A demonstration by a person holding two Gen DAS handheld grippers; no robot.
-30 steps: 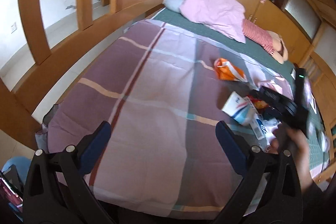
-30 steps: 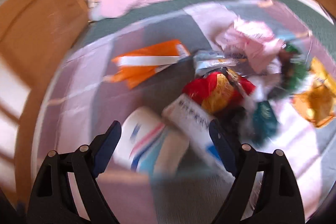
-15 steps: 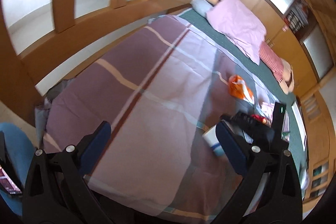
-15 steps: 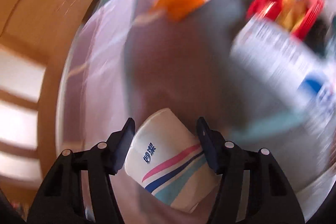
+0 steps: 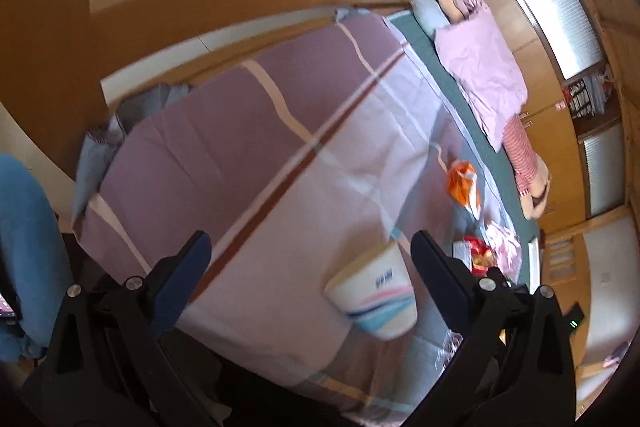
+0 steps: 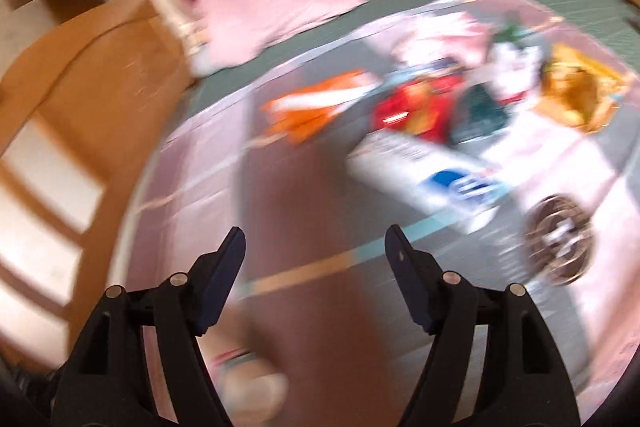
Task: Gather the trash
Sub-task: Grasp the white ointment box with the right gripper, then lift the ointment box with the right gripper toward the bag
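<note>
The paper cup [image 5: 374, 293], judged light and crushable, is best pinched gently across its wall; left gripper [image 5: 310, 255] and right gripper [image 6: 314, 247] are observed wide apart, nothing held.

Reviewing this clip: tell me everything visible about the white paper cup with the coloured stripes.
The paper cup is white with a cream rim, a small blue print and pink, dark blue and light blue stripes around its wall. It looks like coated paper, undented. In the left wrist view it lies tipped on its side on the striped bedsheet, near the bed's front edge, apart from the other trash. No gripper touches it. In the right wrist view it is only a blur at the bottom edge.
</note>
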